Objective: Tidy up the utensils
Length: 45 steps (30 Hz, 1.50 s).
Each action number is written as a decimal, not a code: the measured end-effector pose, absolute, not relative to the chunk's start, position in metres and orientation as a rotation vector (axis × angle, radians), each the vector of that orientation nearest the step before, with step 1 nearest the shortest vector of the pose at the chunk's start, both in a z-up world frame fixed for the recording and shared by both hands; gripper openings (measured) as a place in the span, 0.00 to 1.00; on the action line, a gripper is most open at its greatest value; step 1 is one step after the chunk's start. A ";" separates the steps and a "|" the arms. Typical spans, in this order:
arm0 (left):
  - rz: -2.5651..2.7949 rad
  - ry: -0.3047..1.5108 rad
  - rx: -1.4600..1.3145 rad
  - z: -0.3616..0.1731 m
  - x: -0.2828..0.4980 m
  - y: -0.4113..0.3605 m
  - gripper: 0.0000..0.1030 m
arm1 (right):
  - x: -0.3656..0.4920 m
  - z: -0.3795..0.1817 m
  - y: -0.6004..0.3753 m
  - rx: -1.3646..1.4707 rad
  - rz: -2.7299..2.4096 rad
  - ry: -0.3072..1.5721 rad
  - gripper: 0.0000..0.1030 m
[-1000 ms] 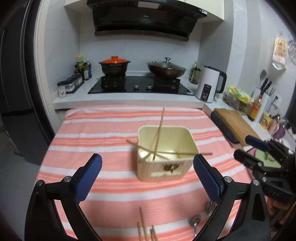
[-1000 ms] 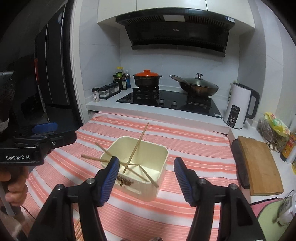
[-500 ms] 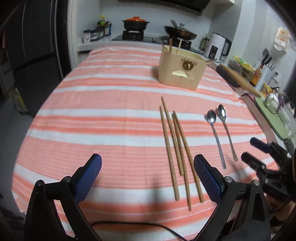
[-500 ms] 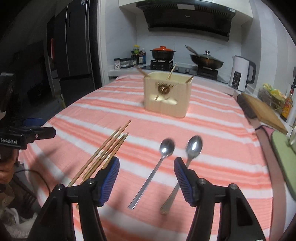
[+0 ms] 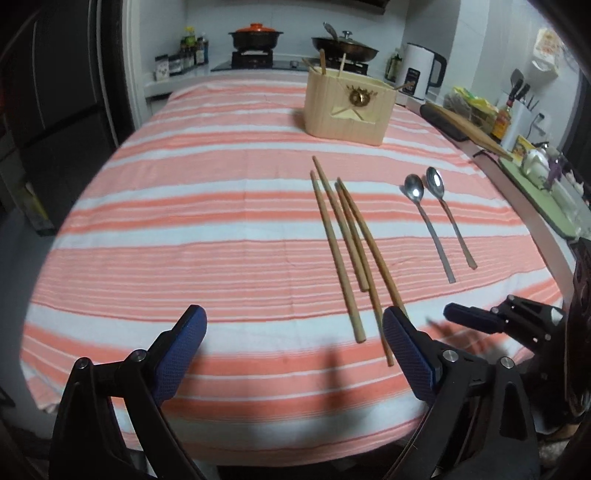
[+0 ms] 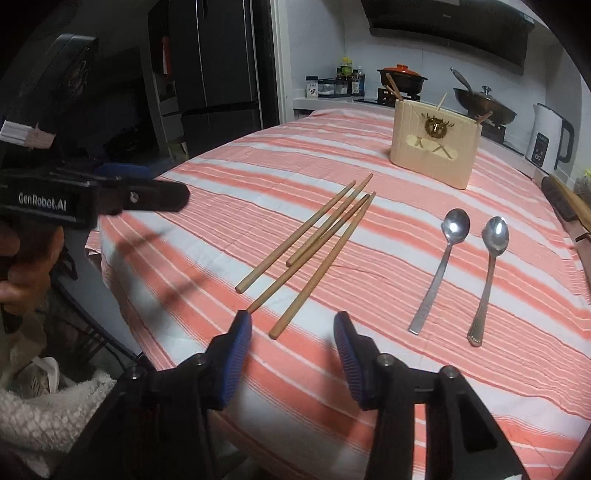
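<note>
Several wooden chopsticks [image 5: 347, 243] [image 6: 314, 243] lie side by side on the striped tablecloth. Two metal spoons [image 5: 439, 221] [image 6: 465, 266] lie to their right. A beige utensil holder [image 5: 349, 105] [image 6: 434, 147] stands further back with a few chopsticks sticking out of it. My left gripper [image 5: 291, 350] is open and empty near the table's front edge, just left of the chopsticks' near ends. My right gripper [image 6: 291, 350] is open and empty, with the near end of one chopstick between its fingers; it also shows in the left wrist view [image 5: 476, 319].
The table with the orange and white striped cloth [image 5: 207, 206] fills the foreground. Behind it are a stove with an orange-lidded pot [image 5: 255, 35] and a wok [image 5: 345, 42], a white kettle [image 5: 419, 74], and a cutting board [image 5: 469, 125] on the right counter.
Both grippers have pulled back from above the holder to low over the table's front edge. The loose chopsticks and spoons have come into full view. Both grippers stay open.
</note>
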<state>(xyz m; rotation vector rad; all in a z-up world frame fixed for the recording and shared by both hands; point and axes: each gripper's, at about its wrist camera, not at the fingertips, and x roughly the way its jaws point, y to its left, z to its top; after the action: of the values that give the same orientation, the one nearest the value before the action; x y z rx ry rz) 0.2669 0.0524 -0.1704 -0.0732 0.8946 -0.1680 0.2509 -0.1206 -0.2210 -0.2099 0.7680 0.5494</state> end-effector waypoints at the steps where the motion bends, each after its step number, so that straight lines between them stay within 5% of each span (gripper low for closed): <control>1: -0.175 0.902 -0.089 -0.177 0.267 0.051 0.90 | 0.252 -0.223 -0.120 -0.206 0.552 0.776 0.37; 5: -0.184 0.894 -0.120 -0.185 0.268 0.050 0.90 | 0.250 -0.231 -0.110 -0.235 0.572 0.779 0.36; 11: -0.190 0.883 -0.069 -0.193 0.270 0.037 0.90 | 0.256 -0.238 -0.111 -0.236 0.540 0.805 0.12; 18: -0.175 0.894 -0.005 -0.207 0.272 0.026 0.82 | 0.263 -0.237 -0.134 -0.220 0.455 0.806 0.09; 22: -0.176 0.897 0.022 -0.211 0.270 0.022 0.65 | 0.264 -0.237 -0.141 -0.221 0.422 0.798 0.08; 24: -0.177 0.881 0.044 -0.211 0.267 0.018 0.49 | 0.264 -0.237 -0.144 -0.223 0.409 0.793 0.08; 26: -0.192 0.869 0.055 -0.210 0.265 0.014 0.18 | 0.263 -0.237 -0.145 -0.230 0.392 0.785 0.07; 28: -0.185 0.862 0.054 -0.210 0.264 0.013 0.06 | 0.265 -0.237 -0.148 -0.232 0.376 0.781 0.07; 41: 0.008 0.844 -0.110 -0.211 0.269 0.056 0.08 | 0.261 -0.239 -0.180 -0.235 0.277 0.735 0.07; 45: -0.017 0.837 -0.108 -0.211 0.264 0.051 0.31 | 0.256 -0.241 -0.186 -0.193 0.305 0.722 0.08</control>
<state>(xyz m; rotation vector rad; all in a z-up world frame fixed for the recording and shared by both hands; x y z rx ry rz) 0.2637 0.0512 -0.2110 -0.1082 0.8373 -0.0172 0.2565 -0.1857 -0.2408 -0.1928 0.7222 0.3053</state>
